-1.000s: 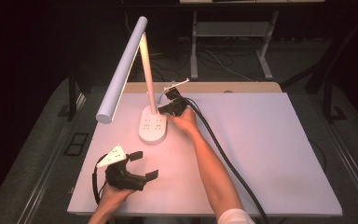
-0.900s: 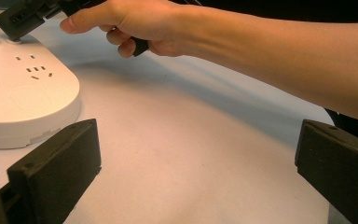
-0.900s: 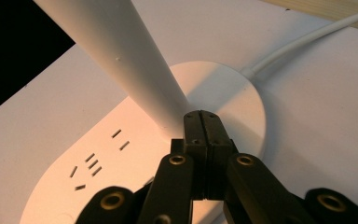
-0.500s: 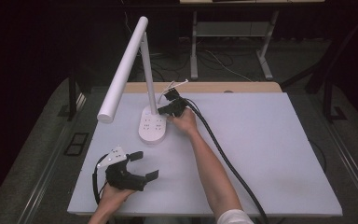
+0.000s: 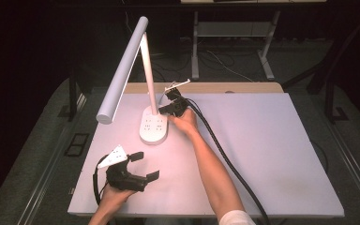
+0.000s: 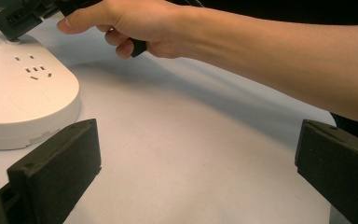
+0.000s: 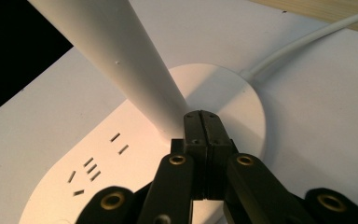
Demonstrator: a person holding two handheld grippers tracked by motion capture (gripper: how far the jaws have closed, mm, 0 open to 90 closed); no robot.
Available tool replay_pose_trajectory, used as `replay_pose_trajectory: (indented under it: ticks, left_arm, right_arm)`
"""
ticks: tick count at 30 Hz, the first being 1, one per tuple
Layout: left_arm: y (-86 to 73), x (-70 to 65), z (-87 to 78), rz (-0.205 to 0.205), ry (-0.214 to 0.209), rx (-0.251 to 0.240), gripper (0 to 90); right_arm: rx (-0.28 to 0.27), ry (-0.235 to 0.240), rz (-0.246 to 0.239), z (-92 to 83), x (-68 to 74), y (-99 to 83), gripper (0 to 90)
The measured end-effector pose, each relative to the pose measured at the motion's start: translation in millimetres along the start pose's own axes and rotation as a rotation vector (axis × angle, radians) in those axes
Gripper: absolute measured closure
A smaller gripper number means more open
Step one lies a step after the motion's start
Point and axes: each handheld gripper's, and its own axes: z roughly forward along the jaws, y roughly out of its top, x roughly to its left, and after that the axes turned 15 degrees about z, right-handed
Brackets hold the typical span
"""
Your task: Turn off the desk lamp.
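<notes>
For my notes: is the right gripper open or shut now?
Shut. The right gripper has its two jaws pressed together, empty, at the lamp base.

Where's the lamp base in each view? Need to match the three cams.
High view: lamp base, left of centre on the table, right gripper at its far right edge.
Left gripper view: far left, sockets on top.
Right gripper view: centre, under the shut jaws.
Shared landmark: the socket slots on the base.
</notes>
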Motion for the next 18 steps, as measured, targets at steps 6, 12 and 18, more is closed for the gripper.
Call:
replay_pose_trajectory:
  ticks: [6,12,18]
  left_arm:
    - [0.0,-0.3,0.8,0.004,-0.003,0.005,0.0]
    - [0.0,0.0,0.4,0.001,-0.001,0.002,0.0]
    - [0.2,-0.5,0.5,0.002,-0.001,0.001,0.0]
  right_arm:
    - [-0.007,0.002,-0.001,-0.1,-2.0,-0.1,90.0]
    - [-0.021,0.005,0.006,0.5,-2.1,-2.0,90.0]
    - [-0.022,-0.011,-0.011,0.7,-0.7,-3.9,90.0]
